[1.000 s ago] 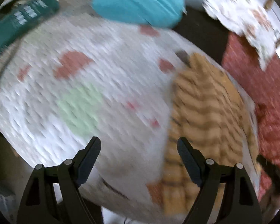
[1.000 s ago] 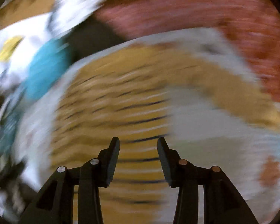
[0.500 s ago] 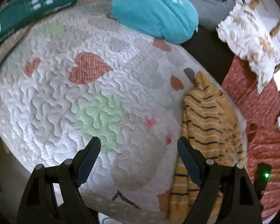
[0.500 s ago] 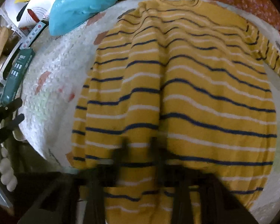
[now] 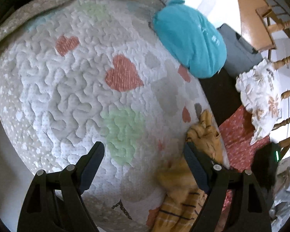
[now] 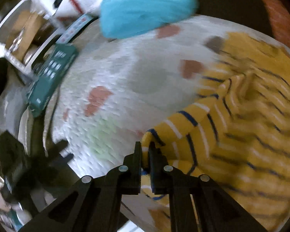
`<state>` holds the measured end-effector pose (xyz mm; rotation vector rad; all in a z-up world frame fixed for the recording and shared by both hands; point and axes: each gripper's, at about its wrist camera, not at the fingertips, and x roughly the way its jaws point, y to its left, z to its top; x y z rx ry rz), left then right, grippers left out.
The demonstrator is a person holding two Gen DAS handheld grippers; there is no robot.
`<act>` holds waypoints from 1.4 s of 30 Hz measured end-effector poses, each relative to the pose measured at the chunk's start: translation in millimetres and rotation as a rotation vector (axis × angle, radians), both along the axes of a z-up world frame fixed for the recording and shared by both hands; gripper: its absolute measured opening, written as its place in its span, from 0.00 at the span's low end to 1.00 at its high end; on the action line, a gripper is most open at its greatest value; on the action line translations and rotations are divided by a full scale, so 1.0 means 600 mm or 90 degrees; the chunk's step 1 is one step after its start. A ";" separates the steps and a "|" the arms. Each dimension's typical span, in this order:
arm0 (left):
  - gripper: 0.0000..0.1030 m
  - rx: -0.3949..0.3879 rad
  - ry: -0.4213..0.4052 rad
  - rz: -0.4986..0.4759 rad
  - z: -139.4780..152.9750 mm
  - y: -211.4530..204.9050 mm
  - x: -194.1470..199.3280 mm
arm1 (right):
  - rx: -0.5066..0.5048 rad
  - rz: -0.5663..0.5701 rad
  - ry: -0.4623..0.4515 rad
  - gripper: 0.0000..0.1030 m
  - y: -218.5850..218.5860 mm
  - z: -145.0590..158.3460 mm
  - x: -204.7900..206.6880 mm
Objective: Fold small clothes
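Pinching a bunched edge of the yellow striped top (image 6: 185,123) in my right gripper (image 6: 145,154), rest trailing right of its fingers across the quilt (image 6: 125,73). My left gripper (image 5: 145,160) hangs wide open, empty, cloth beside its right finger.

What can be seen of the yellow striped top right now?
The top is a soft yellow knit with thin navy and white stripes. It lies bunched and rumpled, not flat, on the quilt with hearts. The right tool is shut on a rolled edge of it, a fold pulled up toward the camera. In the left wrist view its crumpled part sits by the open left tool, behind that tool's right finger; contact there is unclear. Much of it is motion-blurred.
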<state>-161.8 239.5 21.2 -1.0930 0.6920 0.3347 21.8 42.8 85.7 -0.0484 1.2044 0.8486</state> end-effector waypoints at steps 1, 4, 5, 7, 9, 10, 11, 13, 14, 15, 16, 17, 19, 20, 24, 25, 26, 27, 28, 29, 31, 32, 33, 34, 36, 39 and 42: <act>0.81 0.010 -0.008 0.013 0.006 0.002 -0.008 | 0.002 0.017 -0.006 0.07 0.039 -0.001 0.003; 0.81 0.034 -0.017 0.047 0.016 0.010 -0.029 | 0.039 0.055 0.014 0.07 0.132 -0.001 0.014; 0.81 0.034 -0.019 0.054 0.017 0.013 -0.035 | 0.049 0.064 0.019 0.07 0.160 0.000 0.016; 0.81 0.027 -0.019 0.065 0.013 0.021 -0.040 | 0.083 0.099 0.053 0.09 0.217 -0.003 0.019; 0.81 0.021 -0.016 0.067 0.009 0.026 -0.040 | 0.097 0.129 0.092 0.12 0.265 -0.014 0.023; 0.81 0.022 -0.013 0.064 0.008 0.027 -0.037 | 0.085 0.132 0.092 0.19 0.281 -0.019 0.023; 0.81 0.026 -0.009 0.060 0.009 0.025 -0.033 | 0.073 0.126 0.084 0.24 0.288 -0.023 0.025; 0.81 0.040 -0.006 0.042 0.013 0.019 -0.025 | 0.084 0.105 0.087 0.31 0.272 -0.020 0.030; 0.81 0.046 -0.006 0.026 0.014 0.013 -0.017 | 0.099 0.091 0.090 0.32 0.251 -0.015 0.034; 0.81 0.051 -0.003 0.005 0.015 0.005 -0.007 | 0.112 0.075 0.090 0.33 0.219 -0.009 0.038; 0.81 0.060 0.002 -0.017 0.016 -0.004 0.003 | 0.115 0.060 0.082 0.34 0.179 -0.001 0.041; 0.81 0.067 0.005 -0.031 0.018 -0.011 0.010 | 0.113 0.048 0.070 0.35 0.137 0.006 0.042; 0.81 0.091 0.008 -0.092 0.024 -0.039 0.035 | 0.100 0.006 0.046 0.39 0.021 0.015 0.042; 0.81 0.105 0.014 -0.133 0.026 -0.060 0.050 | 0.087 -0.027 0.034 0.40 -0.049 0.016 0.041; 0.81 0.131 0.040 -0.249 0.021 -0.127 0.093 | 0.012 -0.204 0.016 0.44 -0.323 0.000 0.027; 0.81 0.131 0.050 -0.277 0.017 -0.145 0.103 | 0.001 -0.258 0.029 0.46 -0.399 -0.010 0.017; 0.81 0.131 0.059 -0.295 0.014 -0.159 0.109 | -0.006 -0.294 0.042 0.46 -0.455 -0.020 0.006; 0.81 0.130 0.073 -0.322 0.006 -0.180 0.117 | -0.020 -0.336 0.052 0.46 -0.520 -0.031 -0.014; 0.81 0.128 0.081 -0.338 0.002 -0.193 0.121 | -0.024 -0.359 0.056 0.47 -0.555 -0.038 -0.028; 0.81 0.125 0.089 -0.355 -0.003 -0.208 0.126 | -0.023 -0.378 0.062 0.47 -0.588 -0.045 -0.041; 0.81 0.122 0.110 -0.384 -0.012 -0.240 0.133 | -0.010 -0.410 0.075 0.49 -0.641 -0.063 -0.072; 0.81 0.122 0.121 -0.394 -0.016 -0.255 0.133 | 0.001 -0.422 0.083 0.49 -0.657 -0.073 -0.084; 0.81 0.120 0.134 -0.404 -0.024 -0.268 0.135 | 0.010 -0.429 0.090 0.49 -0.668 -0.082 -0.091; 0.81 0.114 0.148 -0.416 -0.033 -0.284 0.134 | 0.022 -0.435 0.098 0.49 -0.678 -0.094 -0.097; 0.81 0.103 0.164 -0.432 -0.050 -0.308 0.129 | 0.051 -0.437 0.112 0.49 -0.678 -0.114 -0.107; 0.81 0.081 0.184 -0.458 -0.075 -0.344 0.120 | 0.079 -0.415 0.127 0.49 -0.662 -0.132 -0.117; 0.81 0.076 0.220 -0.479 -0.099 -0.373 0.117 | 0.069 -0.380 0.124 0.56 -0.625 -0.141 -0.128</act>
